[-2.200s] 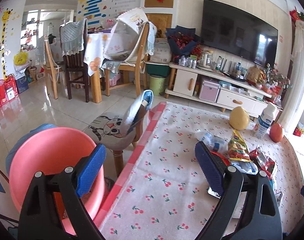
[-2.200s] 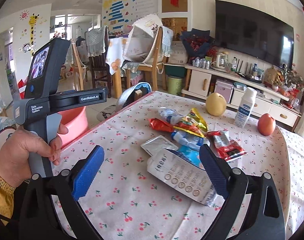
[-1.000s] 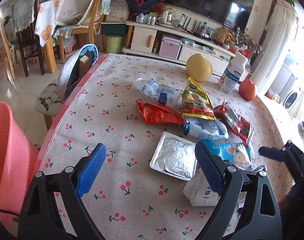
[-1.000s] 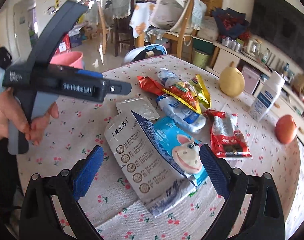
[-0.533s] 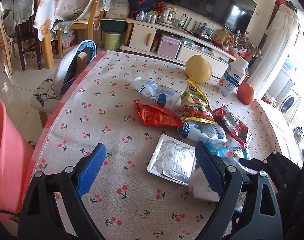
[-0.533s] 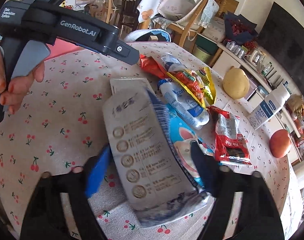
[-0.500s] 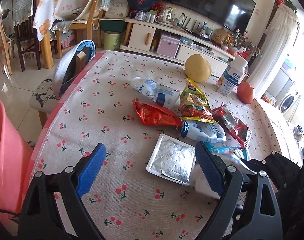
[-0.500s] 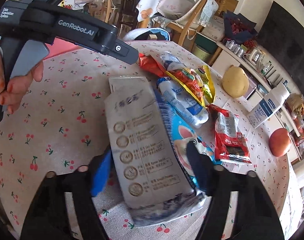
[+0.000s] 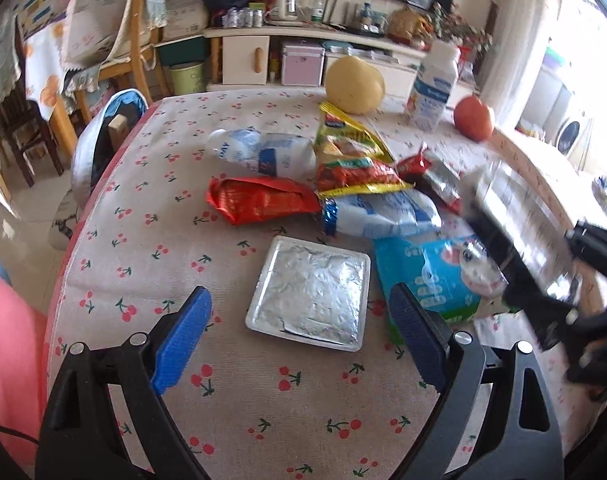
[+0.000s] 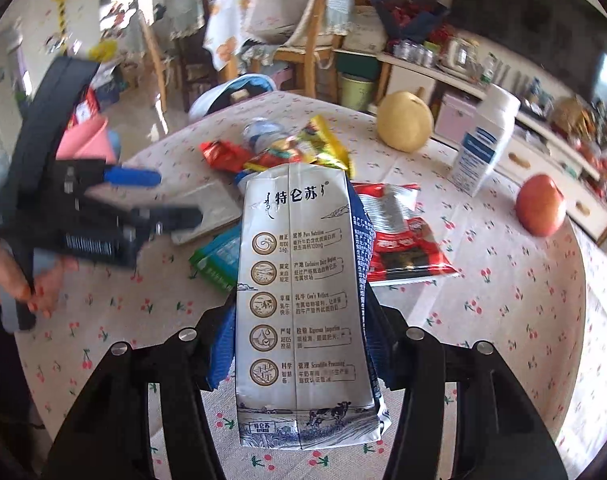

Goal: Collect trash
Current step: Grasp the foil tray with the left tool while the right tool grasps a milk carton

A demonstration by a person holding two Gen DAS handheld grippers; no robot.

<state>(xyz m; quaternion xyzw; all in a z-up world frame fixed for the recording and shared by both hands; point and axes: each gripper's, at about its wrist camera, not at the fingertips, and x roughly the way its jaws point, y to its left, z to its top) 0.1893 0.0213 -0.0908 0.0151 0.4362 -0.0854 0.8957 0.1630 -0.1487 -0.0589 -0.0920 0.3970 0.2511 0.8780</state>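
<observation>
Right tongs (image 10: 299, 344) closing around milk carton (image 10: 299, 300).

foil tray (image 9: 309, 294) before wrappers (image 9: 263, 200) on table (image 9: 143, 216)

Right hand-held gripper (image 10: 299, 356) jaws closing on milk carton (image 10: 303, 304), above cherry-print tablecloth (image 10: 503, 320)

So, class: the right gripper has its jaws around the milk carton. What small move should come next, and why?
Probably finish the squeeze, then lift. The right gripper is closing with the milk carton between its pads, and the pink bin waits beside the table.
</observation>
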